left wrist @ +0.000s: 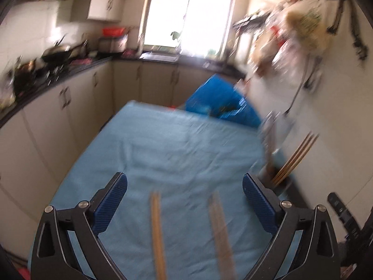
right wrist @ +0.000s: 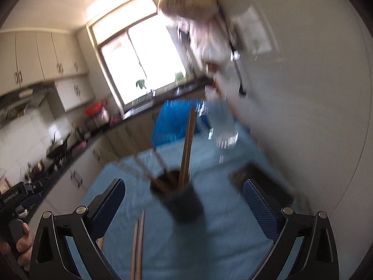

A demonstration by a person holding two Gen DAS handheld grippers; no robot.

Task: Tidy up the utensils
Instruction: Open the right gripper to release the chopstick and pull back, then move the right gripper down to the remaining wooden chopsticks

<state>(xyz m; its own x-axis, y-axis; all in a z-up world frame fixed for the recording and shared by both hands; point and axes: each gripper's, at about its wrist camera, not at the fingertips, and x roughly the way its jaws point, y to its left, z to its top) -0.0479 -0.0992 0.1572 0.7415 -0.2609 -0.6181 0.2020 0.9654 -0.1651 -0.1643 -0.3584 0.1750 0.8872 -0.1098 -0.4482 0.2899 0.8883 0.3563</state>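
Here wooden chopsticks (left wrist: 158, 233) lie blurred on the blue cloth (left wrist: 163, 144); each gripper (left wrist: 184, 200) (right wrist: 184, 200) gapes empty.

**Blues, black and bare wood**

The tablecloth (left wrist: 163, 144) is plain pale blue. The bag (left wrist: 216, 100) behind it is a deeper, saturated blue. The chopsticks (left wrist: 157, 231) on the cloth are light tan wood. The holder (right wrist: 184, 203) is black, with brown sticks inside. Both grippers' pads (left wrist: 112, 205) are dark blue with fine ribbing, on black frames. The cabinets (left wrist: 77, 102) are cream.

Light blue tablecloth (left wrist: 163, 144), blue bag (left wrist: 219, 100) behind it, bright window (left wrist: 188, 14), wok (left wrist: 58, 54) on dark counter (left wrist: 77, 68)
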